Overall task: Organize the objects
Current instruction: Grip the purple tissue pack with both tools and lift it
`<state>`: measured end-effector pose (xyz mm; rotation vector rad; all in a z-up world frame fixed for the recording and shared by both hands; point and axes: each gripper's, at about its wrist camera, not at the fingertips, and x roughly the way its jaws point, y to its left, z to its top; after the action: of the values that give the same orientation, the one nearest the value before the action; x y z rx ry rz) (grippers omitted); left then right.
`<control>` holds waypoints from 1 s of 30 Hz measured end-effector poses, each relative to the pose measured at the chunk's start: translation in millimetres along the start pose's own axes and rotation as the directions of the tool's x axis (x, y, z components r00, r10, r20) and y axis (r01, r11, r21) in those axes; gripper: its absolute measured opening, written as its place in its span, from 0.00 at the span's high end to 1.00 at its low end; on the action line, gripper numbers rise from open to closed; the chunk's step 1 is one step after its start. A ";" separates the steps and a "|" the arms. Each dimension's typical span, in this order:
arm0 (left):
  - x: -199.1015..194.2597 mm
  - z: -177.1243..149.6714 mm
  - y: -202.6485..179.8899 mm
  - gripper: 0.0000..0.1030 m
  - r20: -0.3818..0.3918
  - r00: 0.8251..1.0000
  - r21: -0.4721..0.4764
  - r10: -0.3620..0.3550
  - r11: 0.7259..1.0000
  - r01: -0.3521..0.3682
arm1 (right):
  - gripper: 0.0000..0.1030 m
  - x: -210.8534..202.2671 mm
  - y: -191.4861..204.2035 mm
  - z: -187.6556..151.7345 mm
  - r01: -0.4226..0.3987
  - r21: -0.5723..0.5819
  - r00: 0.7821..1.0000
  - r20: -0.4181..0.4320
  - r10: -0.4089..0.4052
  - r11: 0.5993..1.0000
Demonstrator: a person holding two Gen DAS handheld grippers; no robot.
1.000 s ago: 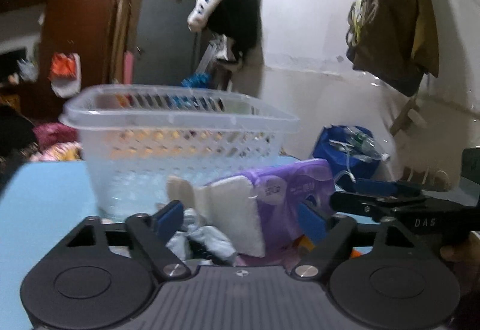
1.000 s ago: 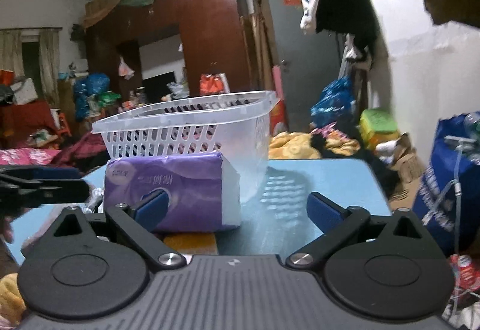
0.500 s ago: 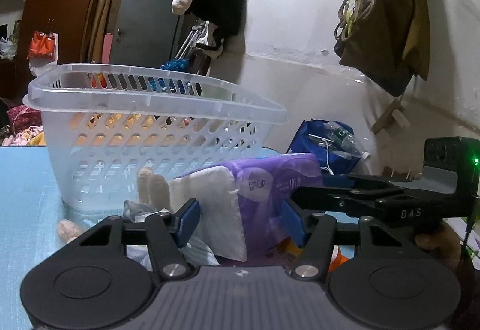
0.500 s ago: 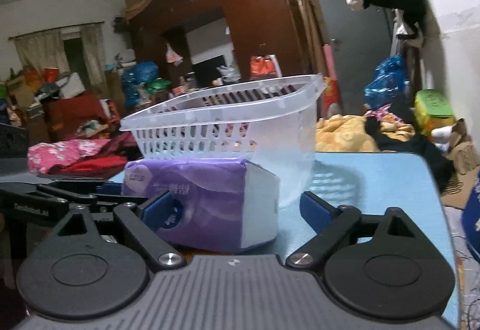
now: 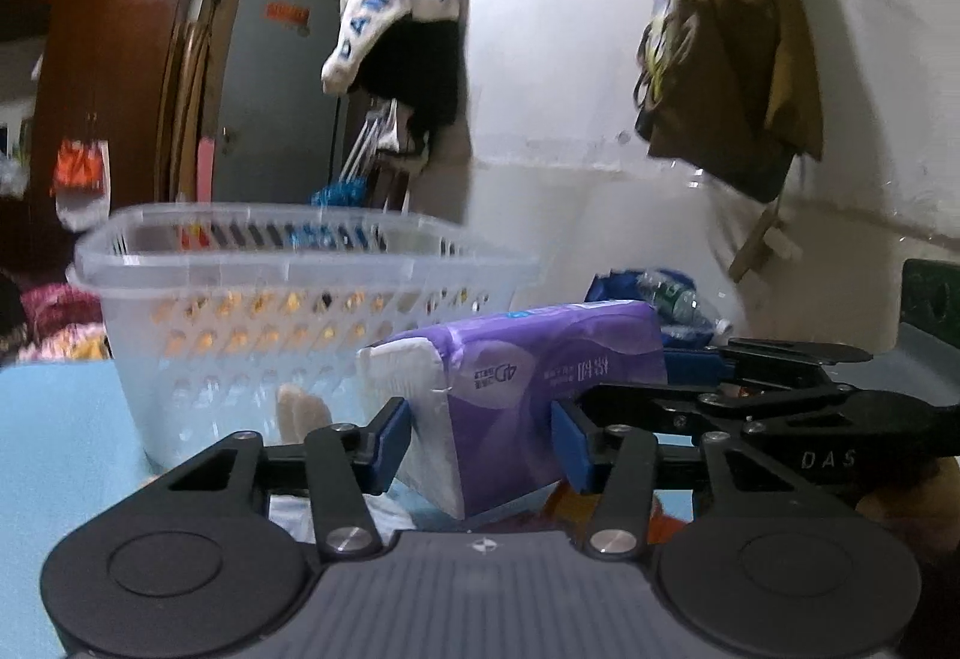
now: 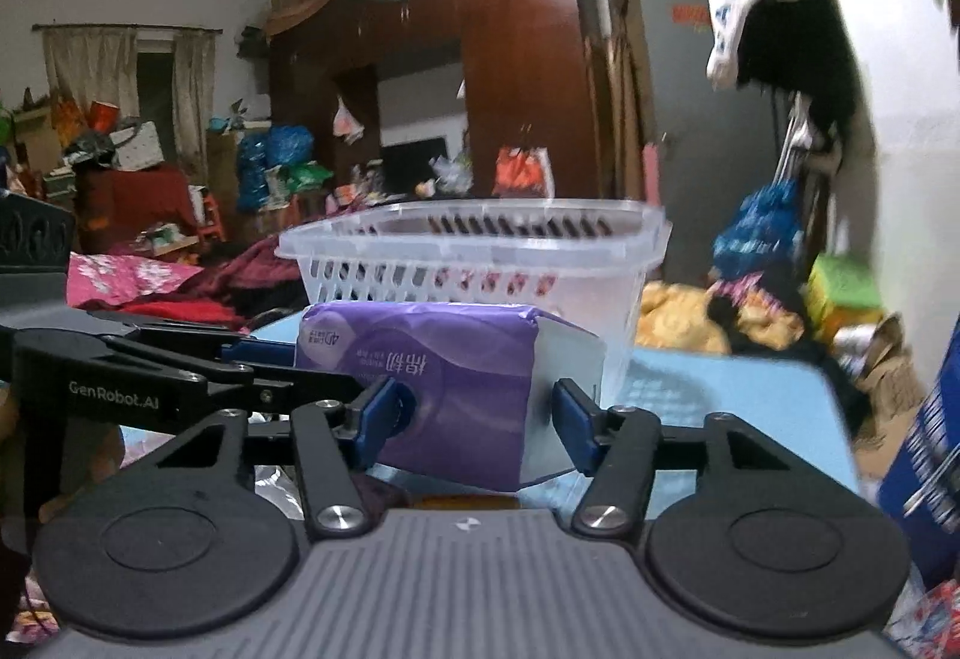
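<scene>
Change since a second ago: both pairs of jaws, then spread wide of the pack, have drawn in to its sides, and the pack sits higher against the basket wall.

Item: purple tissue pack (image 5: 528, 377), soft-wrapped, white folded ends. Long axis roughly level, running across between the two grippers; one white end faces the left wrist camera, the other (image 6: 564, 377) the right.

Left gripper (image 5: 483, 440): jaws closing, about half spread, blue pads (image 5: 390, 443) against the pack's near end on both sides.

Right gripper (image 6: 483, 422): jaws closing, about half spread, pads (image 6: 570, 422) flanking the opposite end; left pad touches the wrap, right pad contact cannot be told.

Location: just in front of the clear slotted plastic basket (image 5: 252, 323), above the light blue tabletop (image 6: 738, 395).
</scene>
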<state>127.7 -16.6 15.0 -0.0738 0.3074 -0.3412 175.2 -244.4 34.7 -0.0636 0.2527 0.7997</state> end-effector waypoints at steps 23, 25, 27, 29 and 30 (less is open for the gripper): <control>-16.0 135.4 14.4 0.47 0.178 0.982 0.168 0.059 0.982 -0.089 | 0.43 42.8 18.4 106.6 0.067 -0.094 0.988 0.145 -0.053 0.993; -2.0 140.6 28.7 0.47 0.156 0.986 0.146 0.063 0.985 -0.086 | 0.43 63.1 16.5 110.0 0.070 -0.083 0.991 0.122 -0.060 0.994; 17.1 142.5 44.5 0.47 0.111 0.991 0.130 0.070 0.988 -0.085 | 0.43 83.0 14.4 108.7 0.074 -0.080 0.993 0.099 -0.065 0.994; 36.9 142.0 61.3 0.47 0.061 0.995 0.096 0.080 0.992 -0.086 | 0.43 105.5 8.7 105.6 0.070 -0.064 0.996 0.057 -0.067 0.995; 45.9 141.7 67.5 0.47 0.037 0.995 0.080 0.088 0.993 -0.091 | 0.43 113.7 7.0 102.5 0.068 -0.060 0.997 0.035 -0.066 0.996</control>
<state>234.1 34.1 128.4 0.0147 0.2627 -0.2627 266.7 -144.3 106.0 -0.1153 0.1939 0.7409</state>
